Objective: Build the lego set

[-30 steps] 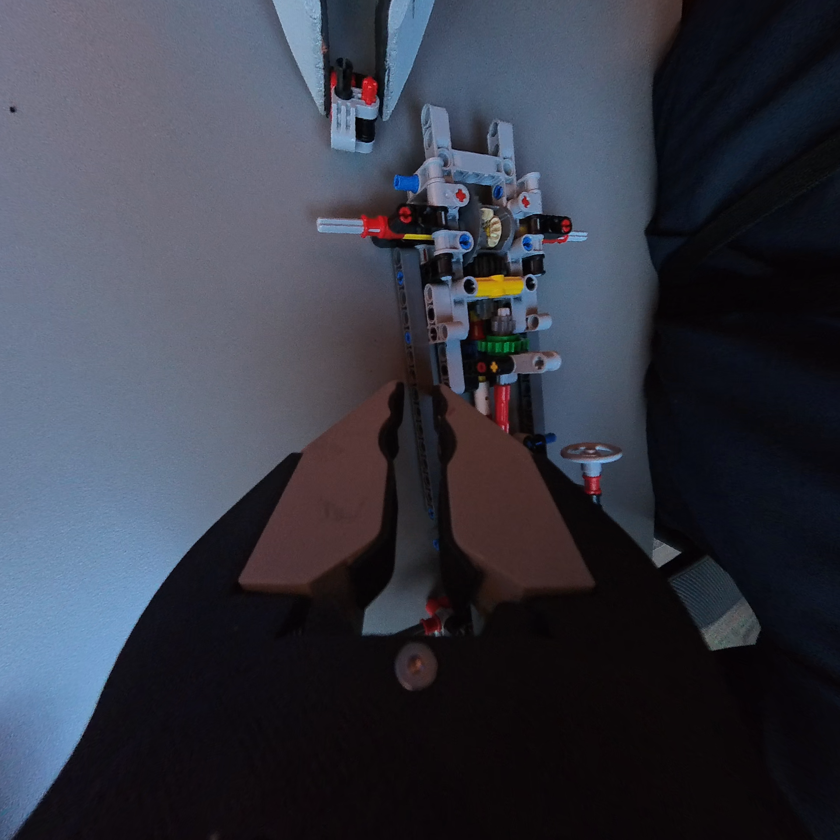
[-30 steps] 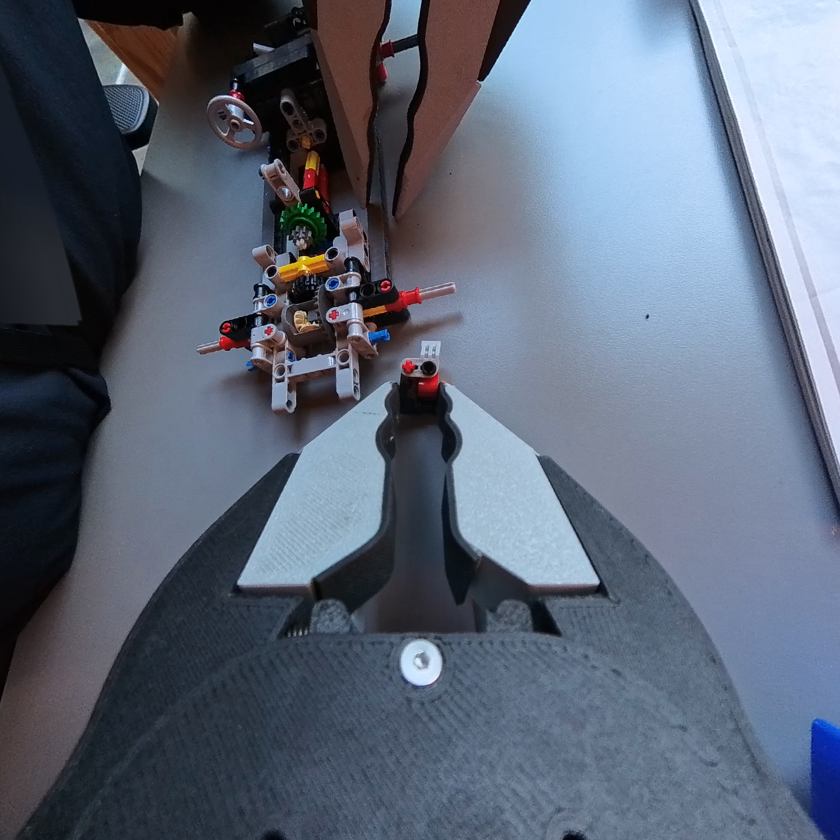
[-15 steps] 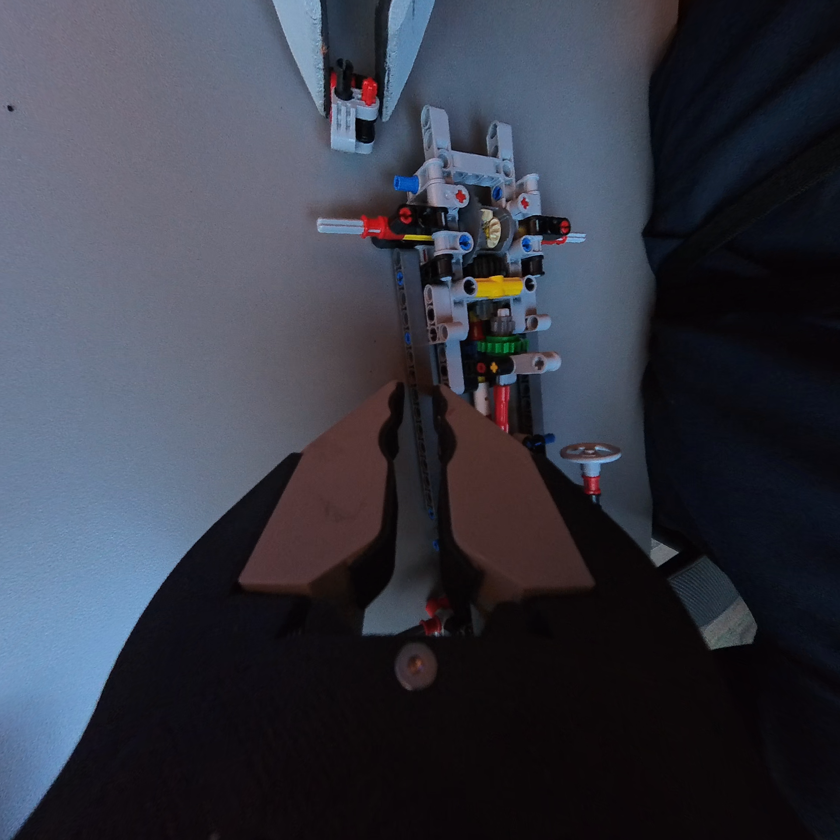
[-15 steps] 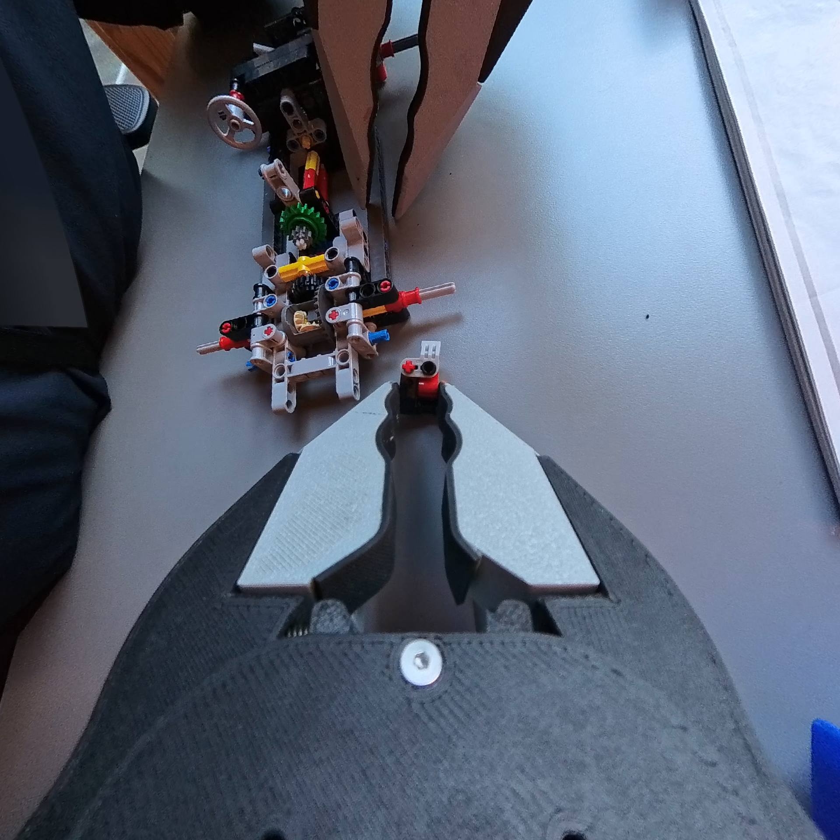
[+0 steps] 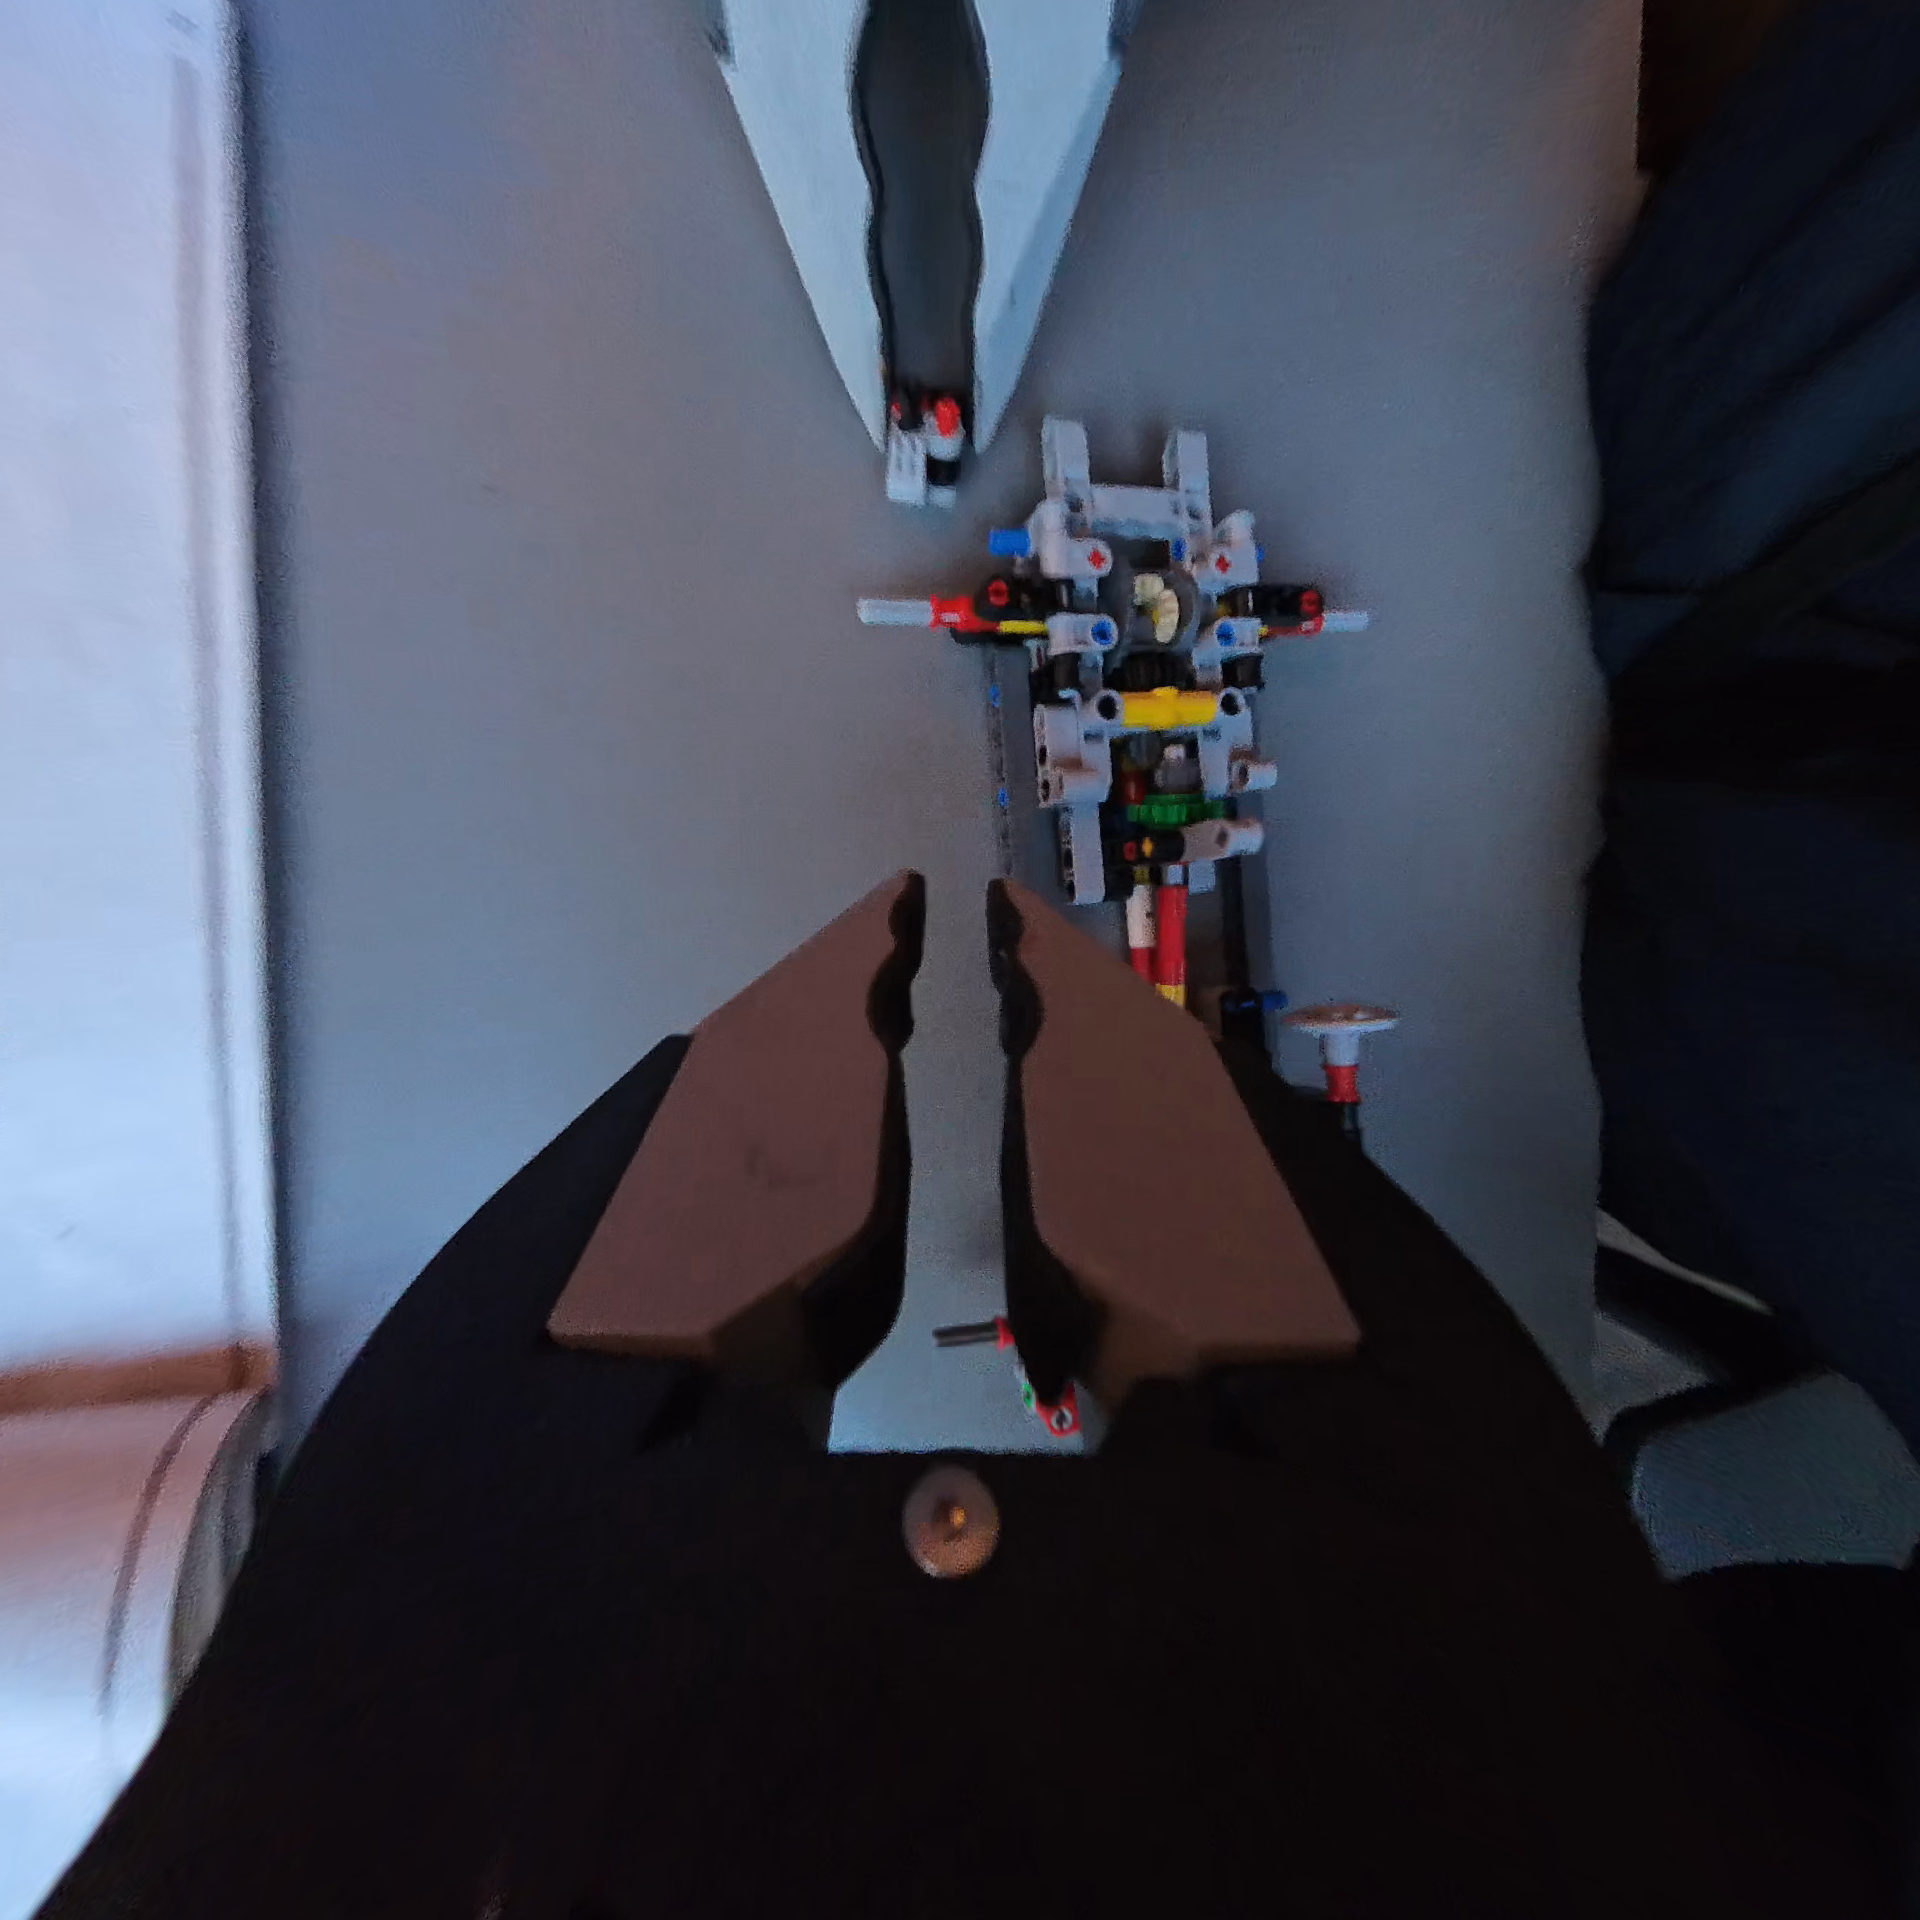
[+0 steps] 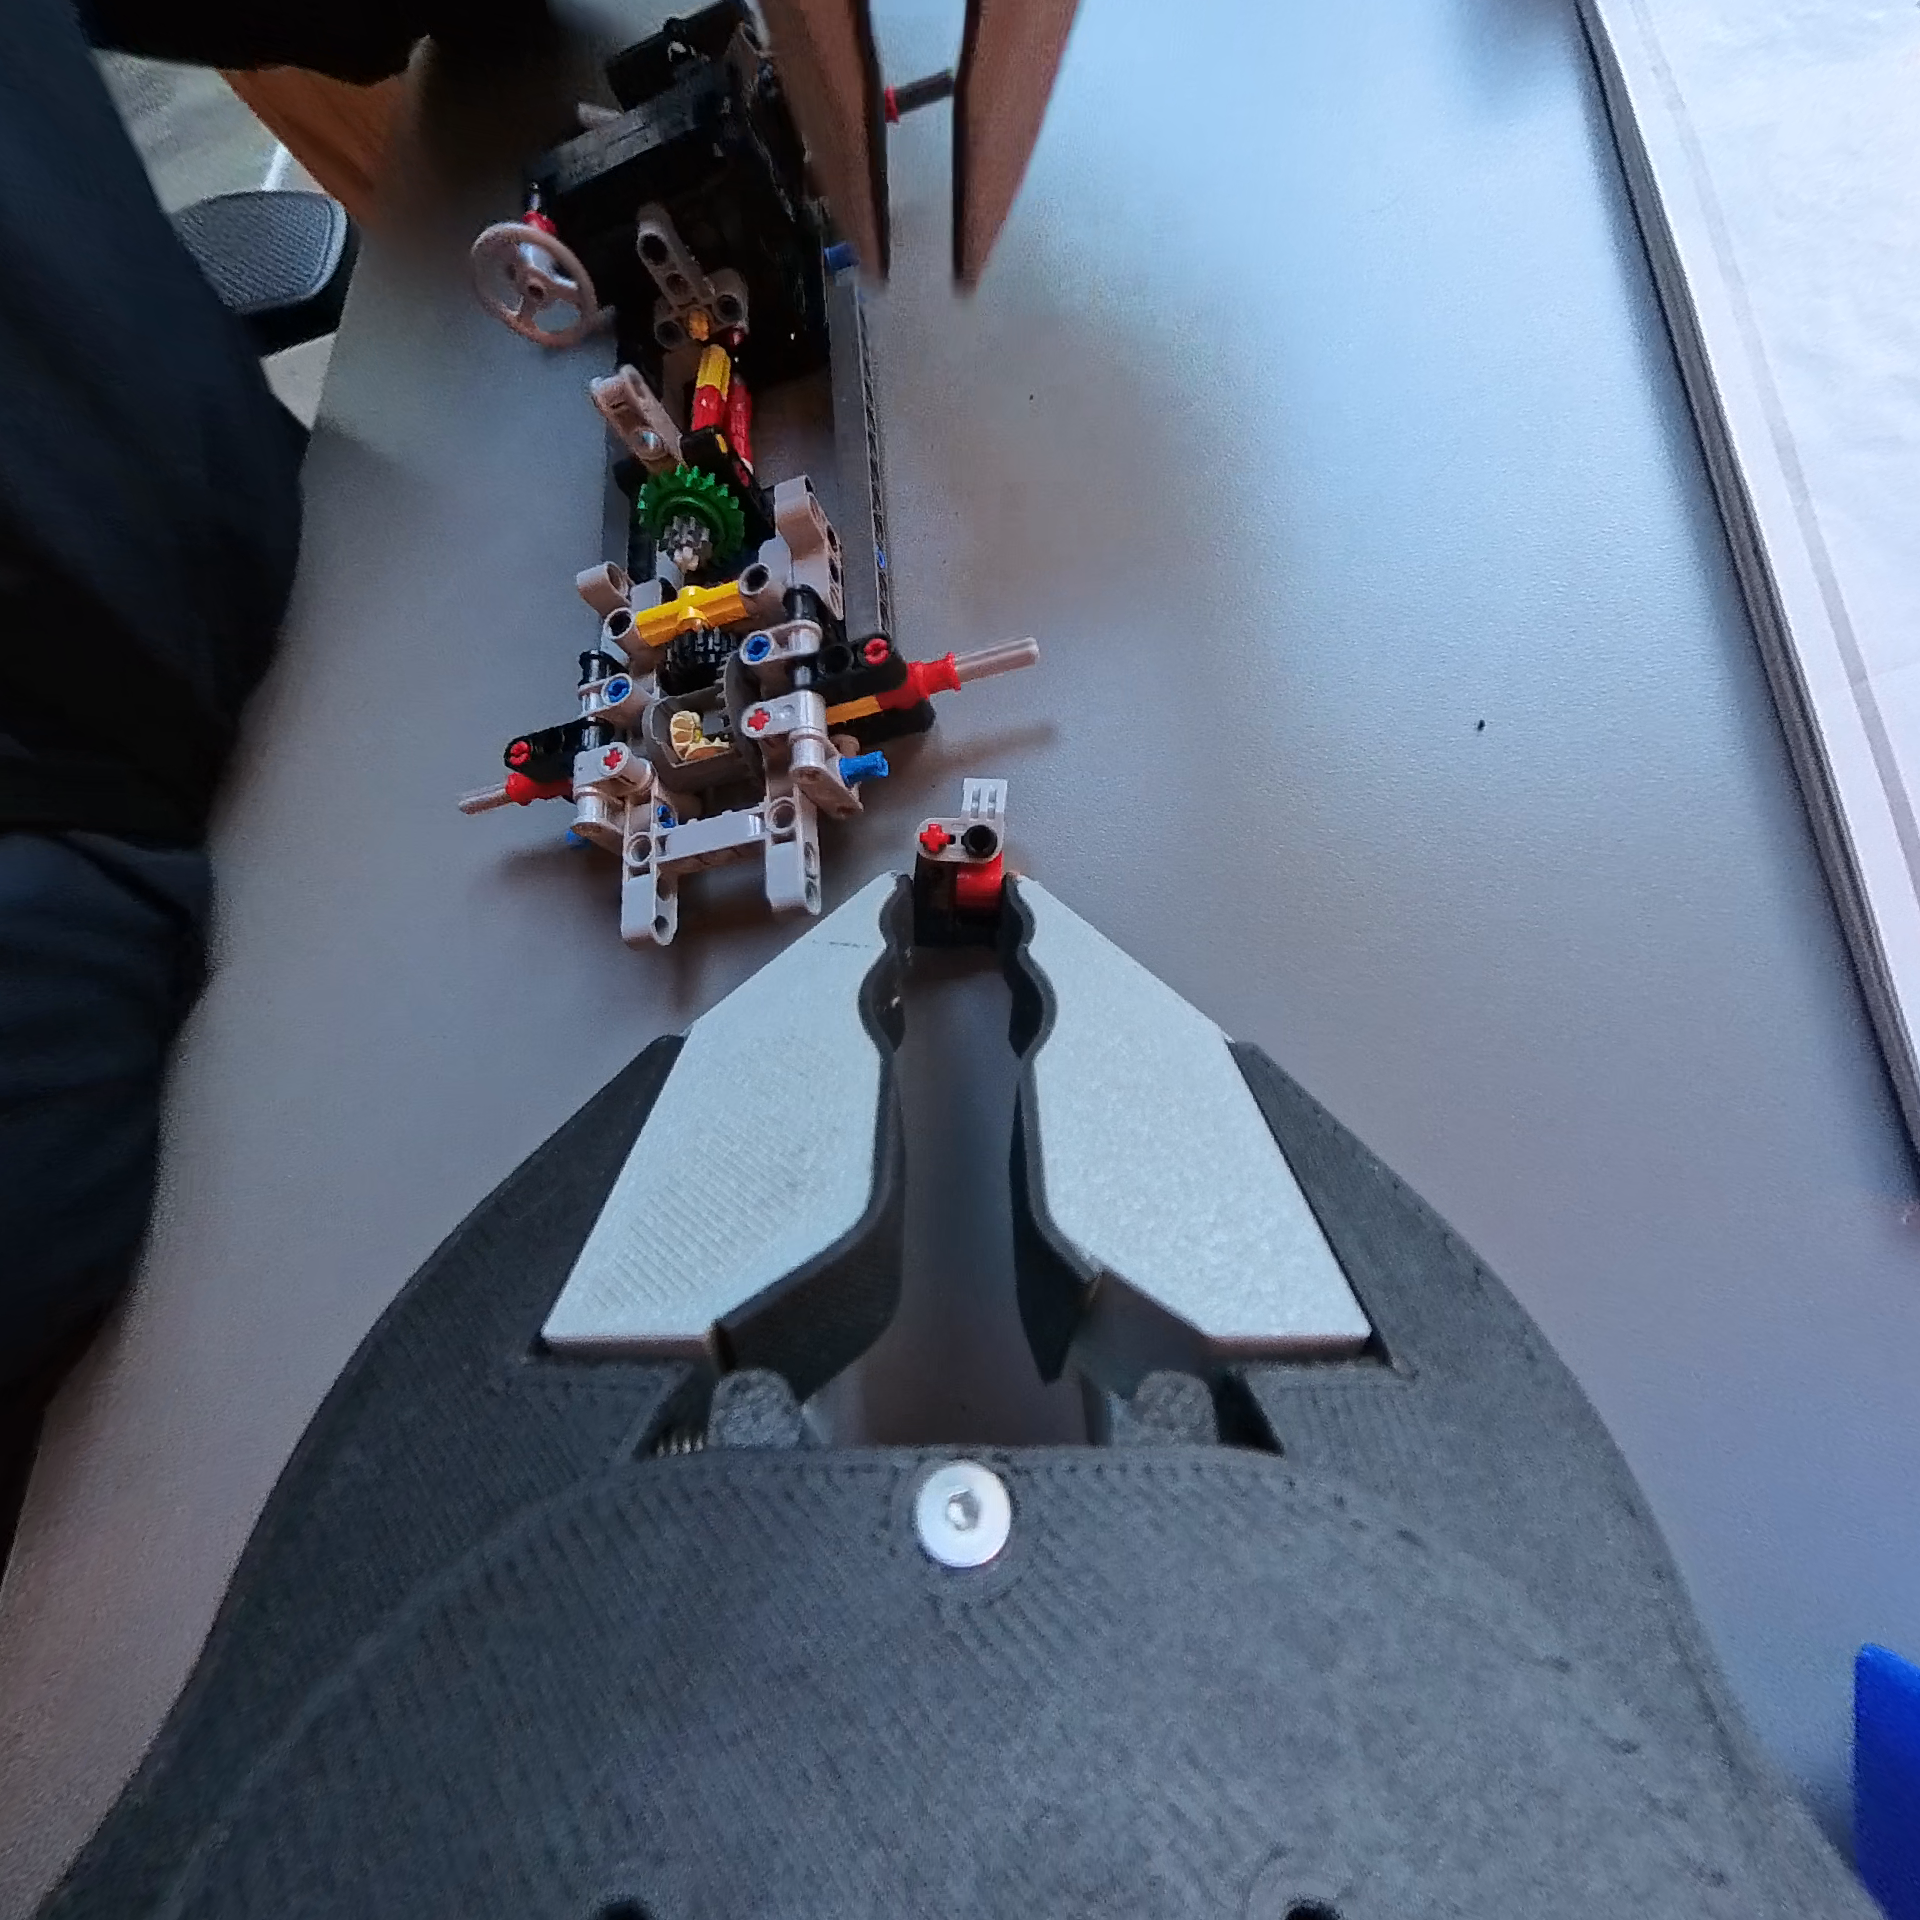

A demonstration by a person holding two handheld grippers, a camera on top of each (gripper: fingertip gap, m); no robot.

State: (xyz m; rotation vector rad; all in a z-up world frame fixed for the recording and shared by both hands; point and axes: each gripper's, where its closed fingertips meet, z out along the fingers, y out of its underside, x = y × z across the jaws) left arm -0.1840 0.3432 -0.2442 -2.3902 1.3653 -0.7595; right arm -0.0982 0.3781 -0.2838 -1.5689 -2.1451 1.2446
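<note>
Two hand-held tongs face each other over a plain grey table (image 6: pixel 1351 540), with a toy building-brick model between them.

The right tongs (image 6: pixel 958 896), with pale grey fingers, are clenched on a small brick sub-assembly (image 6: pixel 961 868) of black, red and light grey parts. The fingertips press on its black and red lower part from both sides, while its grey connector with a red cross pin sticks out past the tips. The left wrist view shows the same small piece (image 5: pixel 925 457) gripped at those grey fingertips.

The left tongs (image 5: pixel 954 883), with brown fingers, stand slightly parted with nothing between the tips; only bare table shows in the gap. They sit just beside the model's long dark grey side beam (image 6: pixel 862 468).

The model, a brick-built vehicle chassis (image 6: pixel 707 665), lies flat on the table. It has light grey frame beams, a green gear (image 6: pixel 691 509), a yellow cross connector (image 6: pixel 691 613), blue and red pins, and grey axles jutting out to both sides. A small grey steering wheel (image 6: pixel 532 283) stands at its far end beside a black block (image 6: pixel 675 177).

A person in dark clothing (image 6: pixel 114 520) is at the table's edge. A blue object (image 6: pixel 1886 1787) shows at the lower right corner, too cropped to identify.
</note>
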